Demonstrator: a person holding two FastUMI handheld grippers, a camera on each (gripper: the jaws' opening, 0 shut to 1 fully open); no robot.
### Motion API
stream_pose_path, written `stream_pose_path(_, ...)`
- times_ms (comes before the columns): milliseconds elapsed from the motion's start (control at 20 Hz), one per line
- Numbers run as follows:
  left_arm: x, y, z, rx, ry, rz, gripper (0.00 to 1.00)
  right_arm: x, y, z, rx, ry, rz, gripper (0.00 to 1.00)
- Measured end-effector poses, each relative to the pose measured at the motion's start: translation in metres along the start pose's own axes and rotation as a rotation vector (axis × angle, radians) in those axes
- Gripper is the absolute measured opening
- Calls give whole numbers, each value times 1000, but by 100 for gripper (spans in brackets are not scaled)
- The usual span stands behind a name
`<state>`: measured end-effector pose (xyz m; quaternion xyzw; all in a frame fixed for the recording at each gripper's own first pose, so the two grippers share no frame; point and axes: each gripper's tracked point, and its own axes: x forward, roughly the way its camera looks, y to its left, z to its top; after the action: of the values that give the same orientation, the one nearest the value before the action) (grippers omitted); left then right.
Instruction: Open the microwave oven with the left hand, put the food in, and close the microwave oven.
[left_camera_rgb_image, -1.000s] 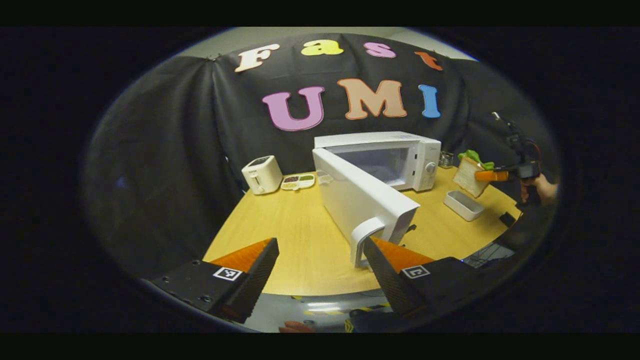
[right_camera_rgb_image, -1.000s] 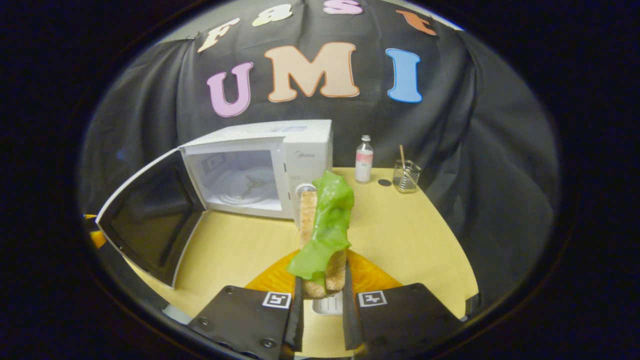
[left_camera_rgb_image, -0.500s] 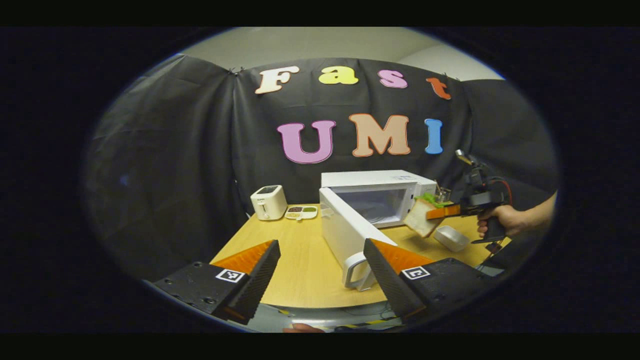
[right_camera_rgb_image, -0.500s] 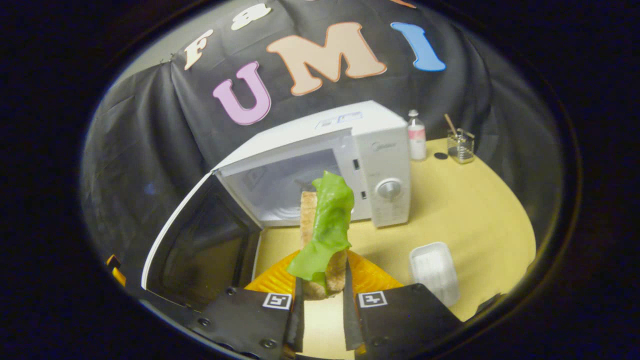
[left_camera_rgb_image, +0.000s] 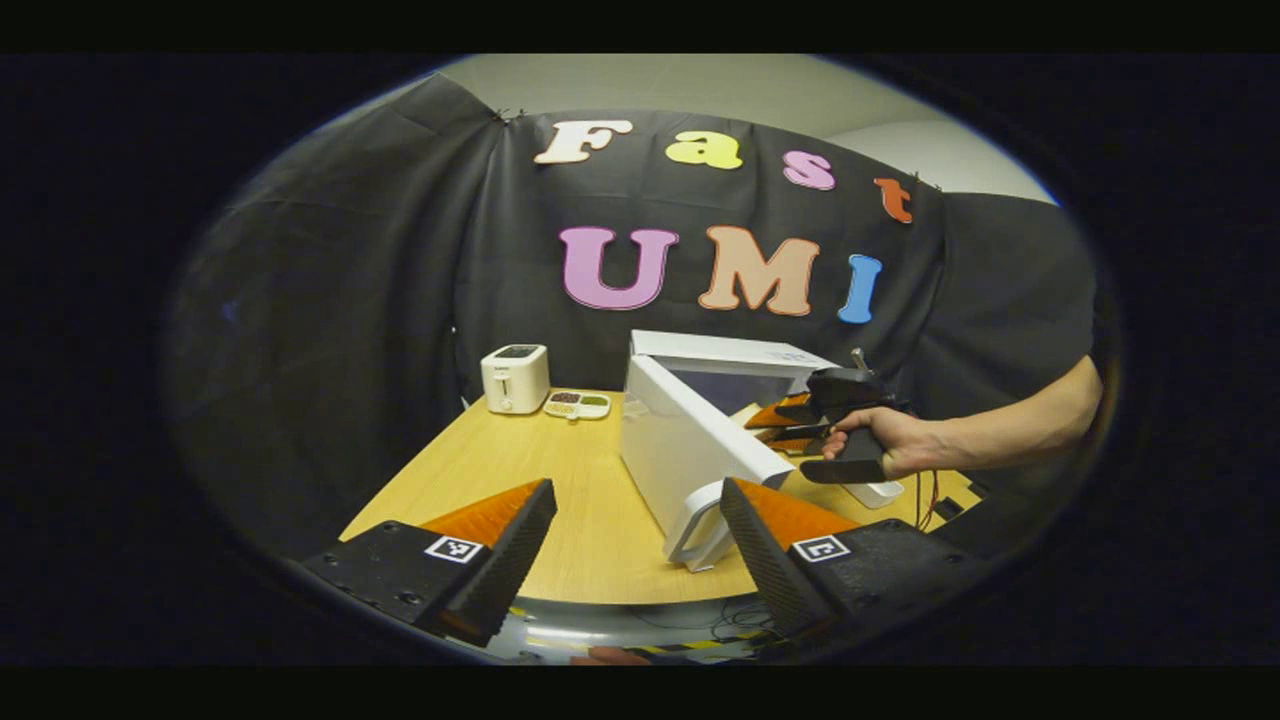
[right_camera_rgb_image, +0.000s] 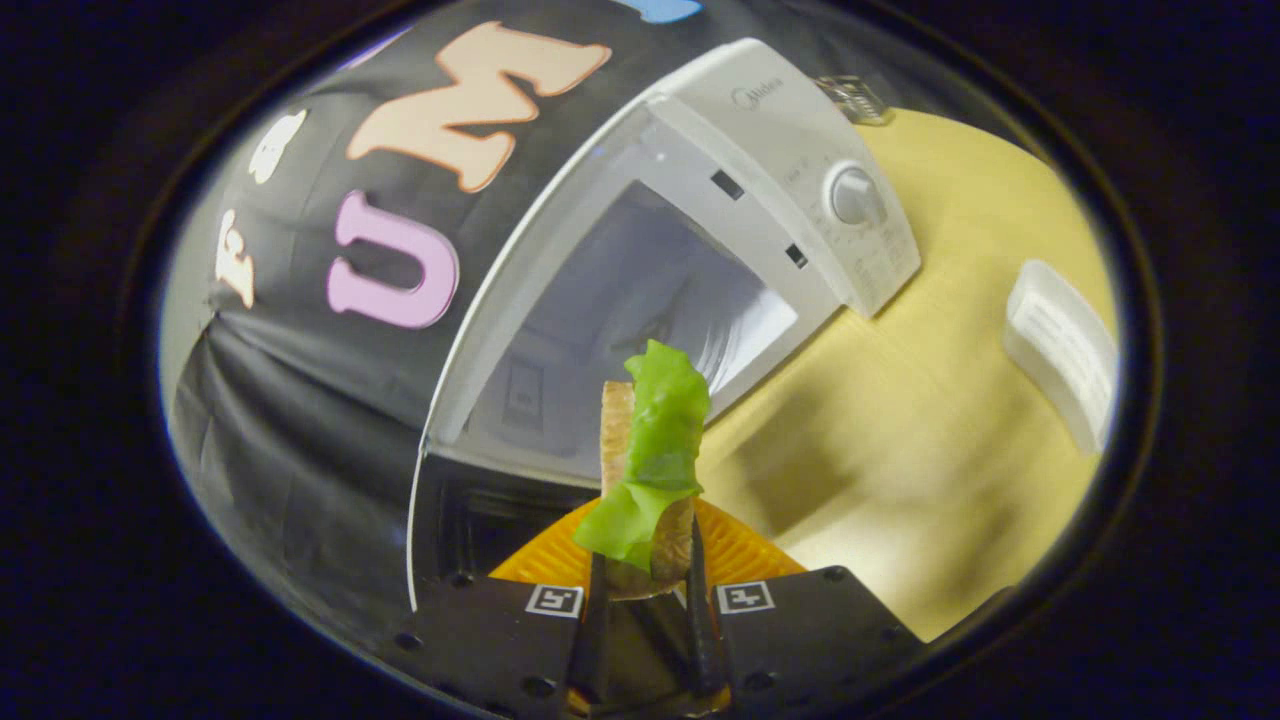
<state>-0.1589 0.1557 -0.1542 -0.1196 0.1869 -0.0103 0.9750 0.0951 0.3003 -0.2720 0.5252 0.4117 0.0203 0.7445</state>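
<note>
Your right tool (right_camera_rgb_image: 640, 610) is pinched on the sandwich's (right_camera_rgb_image: 645, 470) lower end, just before the open microwave (right_camera_rgb_image: 700, 220), so grip the firmer bread lightly, since the limp lettuce looks slippery, while your left tool (left_camera_rgb_image: 640, 545) hangs open, holding nothing.

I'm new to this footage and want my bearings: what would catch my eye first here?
In the right gripper view, the right gripper is shut on a slice of bread with green lettuce, held up before the open microwave. In the left gripper view, the microwave's white door swings wide over the wooden table, with the open left gripper near its handle. A toaster stands at the back left.
</note>
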Motion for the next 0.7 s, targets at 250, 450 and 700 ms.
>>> stream_pose_path(250, 4, 26, -21, -1, 60, 10, 96, 49, 22, 17, 236, -95, 19, 34)
stream_pose_path(450, 6, 27, -26, -18, 77, -6, 94, 88, 26, 26, 327, -148, -3, 34)
stream_pose_path(700, 4, 32, -36, -33, 114, -7, 96, 116, 24, 44, 346, -231, -34, 34)
